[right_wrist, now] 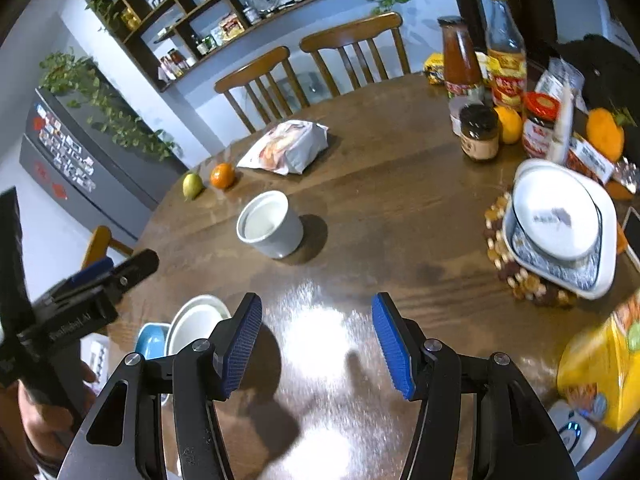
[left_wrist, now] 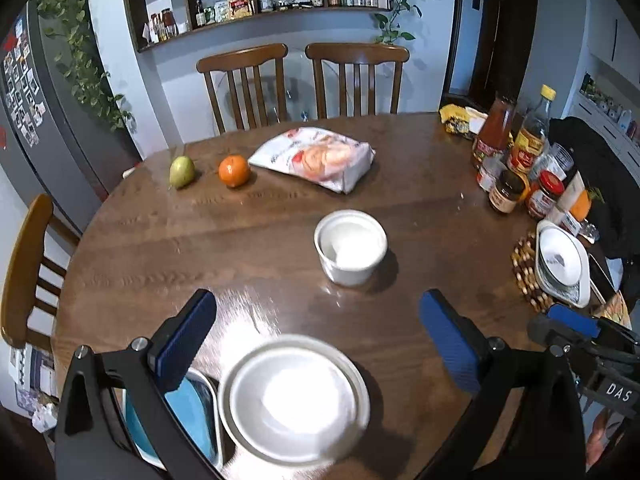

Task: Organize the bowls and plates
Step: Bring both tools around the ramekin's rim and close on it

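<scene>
A deep white bowl (left_wrist: 351,246) (right_wrist: 268,226) stands alone mid-table. A shallow white bowl (left_wrist: 296,400) (right_wrist: 196,324) sits at the near edge, seemingly nested in a second white dish, beside a blue dish (left_wrist: 188,420) (right_wrist: 152,340). Another white bowl (left_wrist: 560,258) (right_wrist: 556,220) rests on a square patterned plate (left_wrist: 576,294) (right_wrist: 604,248) at the right. My left gripper (left_wrist: 318,300) (right_wrist: 116,266) hangs open above the shallow bowl, holding nothing. My right gripper (right_wrist: 316,304) (left_wrist: 572,322) is open over bare table, nothing between its fingers.
A beaded trivet (right_wrist: 496,248) lies under the square plate. Jars and bottles (left_wrist: 520,160) crowd the right rim. A snack bag (left_wrist: 316,158), orange (left_wrist: 234,170) and pear (left_wrist: 182,172) lie at the far side. Chairs ring the round table (left_wrist: 200,240). A yellow box (right_wrist: 600,368) sits near right.
</scene>
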Tool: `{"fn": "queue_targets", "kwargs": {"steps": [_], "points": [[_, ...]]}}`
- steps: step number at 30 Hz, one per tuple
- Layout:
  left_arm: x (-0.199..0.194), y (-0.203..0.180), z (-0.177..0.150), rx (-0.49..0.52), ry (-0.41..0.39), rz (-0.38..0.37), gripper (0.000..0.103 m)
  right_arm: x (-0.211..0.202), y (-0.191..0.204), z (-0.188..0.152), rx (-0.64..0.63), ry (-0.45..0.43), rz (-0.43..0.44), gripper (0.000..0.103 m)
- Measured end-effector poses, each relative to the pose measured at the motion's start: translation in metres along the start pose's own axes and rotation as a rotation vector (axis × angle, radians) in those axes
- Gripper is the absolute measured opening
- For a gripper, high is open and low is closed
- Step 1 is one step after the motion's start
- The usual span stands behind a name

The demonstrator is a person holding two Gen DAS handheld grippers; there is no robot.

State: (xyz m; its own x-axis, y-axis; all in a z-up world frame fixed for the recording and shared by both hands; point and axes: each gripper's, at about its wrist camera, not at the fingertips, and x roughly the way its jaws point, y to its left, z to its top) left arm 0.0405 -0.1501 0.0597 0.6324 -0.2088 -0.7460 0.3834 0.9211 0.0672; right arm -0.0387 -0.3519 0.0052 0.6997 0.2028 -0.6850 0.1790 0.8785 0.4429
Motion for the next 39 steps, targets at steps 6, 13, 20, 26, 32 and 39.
{"fn": "queue_targets", "kwargs": {"steps": [6, 13, 20, 26, 32, 39], "points": [[0.03, 0.011, 0.016, 0.035, 0.034, 0.024, 0.102, 0.021, 0.015, 0.023, -0.024, -0.005, -0.001, 0.058], [0.067, 0.011, 0.022, 0.062, 0.074, 0.005, 0.102, 0.054, 0.012, 0.045, -0.018, 0.027, -0.018, 0.058], [0.095, 0.004, 0.032, 0.098, 0.092, 0.003, 0.102, 0.087, 0.016, 0.066, -0.029, 0.065, -0.008, 0.058], [0.105, 0.007, 0.036, 0.091, 0.098, -0.004, 0.102, 0.102, 0.029, 0.072, -0.061, 0.089, -0.002, 0.058], [0.115, 0.01, 0.034, 0.084, 0.119, -0.015, 0.102, 0.113, 0.037, 0.078, -0.071, 0.102, 0.005, 0.058], [0.127, 0.01, 0.03, 0.094, 0.151, -0.026, 0.102, 0.127, 0.035, 0.079, -0.055, 0.13, -0.009, 0.058]]}}
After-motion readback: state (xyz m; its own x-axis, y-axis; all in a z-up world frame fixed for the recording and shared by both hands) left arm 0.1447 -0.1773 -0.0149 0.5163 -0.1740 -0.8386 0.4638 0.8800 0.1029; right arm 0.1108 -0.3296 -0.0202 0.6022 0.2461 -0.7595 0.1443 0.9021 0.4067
